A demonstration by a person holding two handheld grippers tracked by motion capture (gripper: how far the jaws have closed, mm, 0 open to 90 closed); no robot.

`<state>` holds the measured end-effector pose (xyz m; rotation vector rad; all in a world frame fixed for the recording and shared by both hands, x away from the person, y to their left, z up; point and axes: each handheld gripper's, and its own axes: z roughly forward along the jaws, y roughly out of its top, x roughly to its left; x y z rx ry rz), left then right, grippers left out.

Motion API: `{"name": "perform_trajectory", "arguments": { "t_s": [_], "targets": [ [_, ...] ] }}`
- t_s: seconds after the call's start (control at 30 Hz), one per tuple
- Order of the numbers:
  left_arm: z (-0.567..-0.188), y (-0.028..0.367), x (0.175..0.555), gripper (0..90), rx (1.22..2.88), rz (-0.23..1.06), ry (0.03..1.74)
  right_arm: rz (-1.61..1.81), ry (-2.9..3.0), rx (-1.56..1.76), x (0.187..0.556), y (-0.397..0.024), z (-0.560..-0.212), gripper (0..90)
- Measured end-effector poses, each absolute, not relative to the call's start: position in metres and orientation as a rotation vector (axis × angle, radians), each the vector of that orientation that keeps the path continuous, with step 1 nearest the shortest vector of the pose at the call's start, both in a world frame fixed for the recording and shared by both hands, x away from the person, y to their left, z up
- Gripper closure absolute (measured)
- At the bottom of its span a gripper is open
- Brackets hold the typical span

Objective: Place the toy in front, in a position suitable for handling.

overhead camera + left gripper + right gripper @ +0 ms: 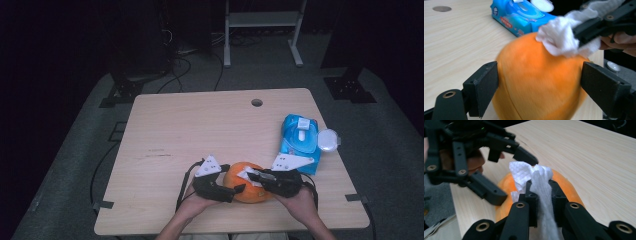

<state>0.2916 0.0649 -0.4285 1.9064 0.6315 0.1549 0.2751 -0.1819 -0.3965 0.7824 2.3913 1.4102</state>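
Note:
An orange plush ball (252, 192) (536, 80) (567, 187) lies near the table's front edge. My left gripper (234, 179) (540, 85) straddles it from the left, and its two pads touch the ball's sides. My right gripper (251, 175) (541, 188) is shut on a crumpled white wipe (246, 175) (524, 173) and presses it on top of the ball. In the left gripper view the right gripper (584, 32) comes in from the upper right with the wipe (559, 37). The left gripper (517, 178) sits at the upper left of the right gripper view.
A blue pack of wipes (299, 142) (519, 15) lies just behind and right of the ball, its lid open. A round white cap (327, 140) sticks out at the table's right edge. A cable hole (256, 102) (441, 8) is at the far side. Bare wood spreads left and behind.

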Motion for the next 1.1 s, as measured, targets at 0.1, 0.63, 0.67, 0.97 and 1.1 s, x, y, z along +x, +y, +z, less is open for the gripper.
{"name": "perform_trajectory", "arguments": {
  "t_s": [0.1, 0.63, 0.67, 0.97, 1.1],
  "targets": [
    [-0.436, 0.061, 0.293, 23.3, 1.936, 0.127, 0.650, 1.433, 2.399, 0.801, 0.279, -0.181, -0.399, 79.2],
    [-0.433, 0.061, 0.298, 9.9, 1.945, 0.194, 0.598, 1.519, 2.392, 0.806, 0.281, -0.185, -0.404, 78.9],
    [-0.437, 0.060, 0.300, 7.3, 1.944, 0.155, 0.609, 1.524, 2.402, 0.798, 0.280, -0.186, -0.404, 78.9],
    [-0.429, 0.060, 0.290, 36.0, 1.913, 0.361, 0.530, 1.553, 2.325, 0.792, 0.281, -0.183, -0.397, 78.5],
    [-0.434, 0.066, 0.292, 33.5, 1.955, 0.392, 0.547, 1.541, 2.309, 0.791, 0.283, -0.178, -0.401, 78.5]
  ]
}}
